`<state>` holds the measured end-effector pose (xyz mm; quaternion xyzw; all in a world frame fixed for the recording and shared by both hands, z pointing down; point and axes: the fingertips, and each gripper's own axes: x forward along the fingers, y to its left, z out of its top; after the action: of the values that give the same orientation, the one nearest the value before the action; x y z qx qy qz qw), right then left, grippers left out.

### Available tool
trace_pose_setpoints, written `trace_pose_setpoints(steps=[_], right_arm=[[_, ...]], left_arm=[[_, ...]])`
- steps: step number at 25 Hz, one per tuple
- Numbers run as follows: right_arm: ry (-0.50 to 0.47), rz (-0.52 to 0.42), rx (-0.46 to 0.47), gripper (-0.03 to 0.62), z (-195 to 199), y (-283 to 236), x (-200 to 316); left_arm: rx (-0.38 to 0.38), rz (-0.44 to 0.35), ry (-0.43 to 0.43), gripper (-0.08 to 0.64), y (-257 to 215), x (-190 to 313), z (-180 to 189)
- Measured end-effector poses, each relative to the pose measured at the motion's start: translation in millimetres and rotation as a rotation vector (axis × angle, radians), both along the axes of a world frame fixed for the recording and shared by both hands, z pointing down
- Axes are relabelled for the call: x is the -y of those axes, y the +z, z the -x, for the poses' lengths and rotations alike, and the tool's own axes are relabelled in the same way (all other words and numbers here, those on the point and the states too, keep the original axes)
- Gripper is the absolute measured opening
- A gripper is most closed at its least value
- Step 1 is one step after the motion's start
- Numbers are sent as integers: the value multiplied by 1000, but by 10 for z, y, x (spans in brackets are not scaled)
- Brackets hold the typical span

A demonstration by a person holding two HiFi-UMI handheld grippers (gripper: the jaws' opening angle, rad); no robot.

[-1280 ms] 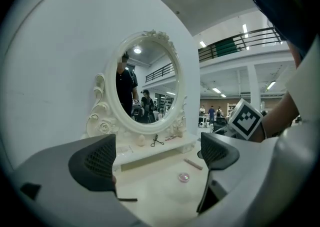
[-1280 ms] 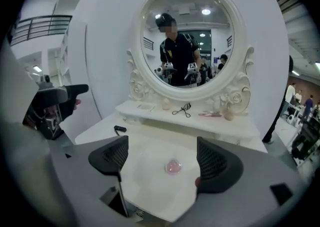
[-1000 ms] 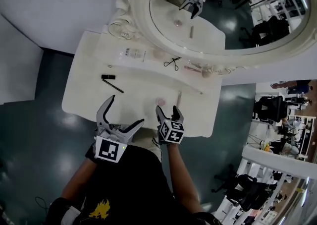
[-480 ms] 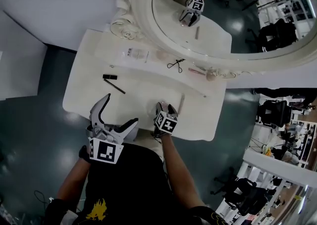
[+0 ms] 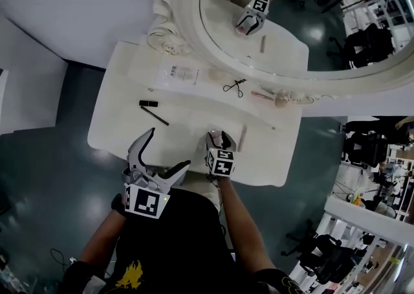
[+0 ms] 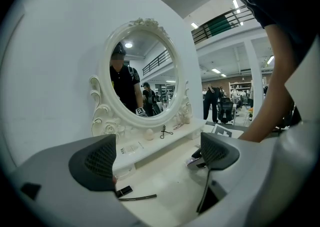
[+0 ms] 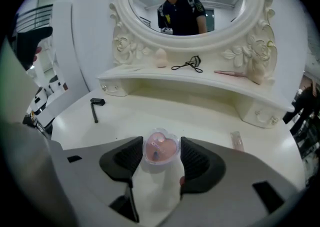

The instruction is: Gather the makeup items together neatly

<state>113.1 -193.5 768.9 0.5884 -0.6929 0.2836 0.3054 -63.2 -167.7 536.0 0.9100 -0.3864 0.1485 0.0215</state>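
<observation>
Between the jaws of the right tool (image 7: pixel 160 158), just closing, a pink heart-shaped plastic compact (image 7: pixel 161 147) sits pinched on the white surface (image 7: pixel 200 121) (presumably for carrying toward the others); the left tool (image 6: pixel 155 157) hangs spread, empty.

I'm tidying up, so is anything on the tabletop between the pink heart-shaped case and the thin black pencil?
Nothing visible: bare white tabletop runs from the pink heart-shaped case to the thin black pencil. The open left tool hovers beside that stretch.

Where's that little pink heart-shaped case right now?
In the right gripper view, the pink heart-shaped case sits on the white vanity top between the right tool's jaws, which have just been closing onto it.
</observation>
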Motion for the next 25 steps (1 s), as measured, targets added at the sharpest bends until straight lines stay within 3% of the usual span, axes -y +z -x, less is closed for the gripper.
trace_pose_setpoints(steps=[9,14,21,25], right_arm=[[-183,-11,-24,253,197,153,240],[-192,-10,-1,253,179,146,288],[-366,13,40,253,191,163,268],[-381,15,51,255,211,144,266]], left_arm=[[24,17,-11,534,11,2,73],[82,-21,29,534,-57,-3,54],[81,-30,47,534,-83,-16,-40],[74,-39,62,534,-110,-27,-91]])
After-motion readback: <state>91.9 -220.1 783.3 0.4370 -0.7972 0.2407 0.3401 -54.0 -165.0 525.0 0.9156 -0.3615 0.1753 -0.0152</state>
